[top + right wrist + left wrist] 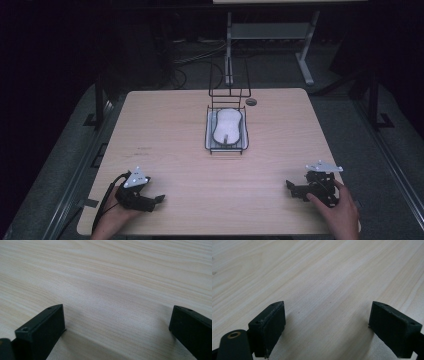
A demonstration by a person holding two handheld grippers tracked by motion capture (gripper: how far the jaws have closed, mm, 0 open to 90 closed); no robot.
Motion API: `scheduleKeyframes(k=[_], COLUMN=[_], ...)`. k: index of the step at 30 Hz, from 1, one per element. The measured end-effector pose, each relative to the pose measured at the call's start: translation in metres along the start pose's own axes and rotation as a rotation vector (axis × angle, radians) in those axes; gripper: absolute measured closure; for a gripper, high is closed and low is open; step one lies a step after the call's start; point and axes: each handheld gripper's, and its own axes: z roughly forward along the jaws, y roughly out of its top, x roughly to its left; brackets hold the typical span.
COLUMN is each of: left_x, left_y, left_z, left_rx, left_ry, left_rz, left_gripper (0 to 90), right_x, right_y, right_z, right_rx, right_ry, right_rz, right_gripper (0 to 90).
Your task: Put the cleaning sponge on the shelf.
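White oblong object [227, 126], perhaps a brush or a mouse, too small to tell, lying in a wire rack [211, 125] at the far middle of the table [165, 130], well apart from both tools. Untouched so far, by the look of it; reach, grasp and any move all left to do. Left gripper [159, 199] resting near the front left edge, jaws spread wide over bare wood. Right gripper [289, 187] near the front right edge, likewise released, nothing between.
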Motion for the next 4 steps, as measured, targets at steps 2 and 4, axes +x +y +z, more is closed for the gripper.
scheduleKeyframes(k=[2,4], left_x=[-0.0001,-0.0002], left_y=[-0.0017,-0.0018], left_z=[-0.0007,-0.0007], left_rx=[-0.009,-0.009], left_ry=[0.000,0.001], left_rz=[-0.001,-0.002], left_gripper=[13.2,13.2], right_x=[0.0000,0.0000], right_y=[0.0000,0.0000], right_z=[0.0000,0.0000], right_rx=[0.000,0.000], right_ry=[0.000,0.000], right_rz=[0.000,0.000], right_gripper=[0.0,0.0])
